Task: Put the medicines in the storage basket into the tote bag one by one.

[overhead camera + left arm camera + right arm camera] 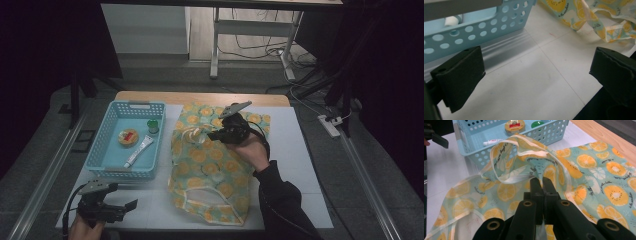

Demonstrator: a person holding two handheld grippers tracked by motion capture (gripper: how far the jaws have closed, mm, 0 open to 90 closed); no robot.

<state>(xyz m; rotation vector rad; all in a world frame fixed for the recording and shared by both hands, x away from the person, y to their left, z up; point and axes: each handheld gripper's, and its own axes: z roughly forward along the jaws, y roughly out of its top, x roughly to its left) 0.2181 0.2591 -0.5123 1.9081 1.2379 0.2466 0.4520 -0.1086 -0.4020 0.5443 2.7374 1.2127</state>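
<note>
Right gripper: jaws pressed together, pinching a raised fold of the fruit-print bag near its pale-trimmed handle loops; the fabric tents up to the jaws.

Left gripper: jaws spread wide with nothing between them, held low over the white table cover, just beside the blue basket, well apart from the other hand's work.

Bag: thin lemon-and-orange printed fabric, lying mostly flat on the cover to the right of the basket; only the pinched fold is lifted.

Basket contents: white tube, round tin, green-capped jar.

Risks, judged:
- The pinch looks narrow; a quick pull could slip the slick fabric out of the jaws.
- Whether one layer or both are caught cannot be told; both layers would keep the mouth closed.
- With the far hand not anchoring, the whole bag may drag instead of opening.
- A handle loop near the basket could snag its rim.
</note>
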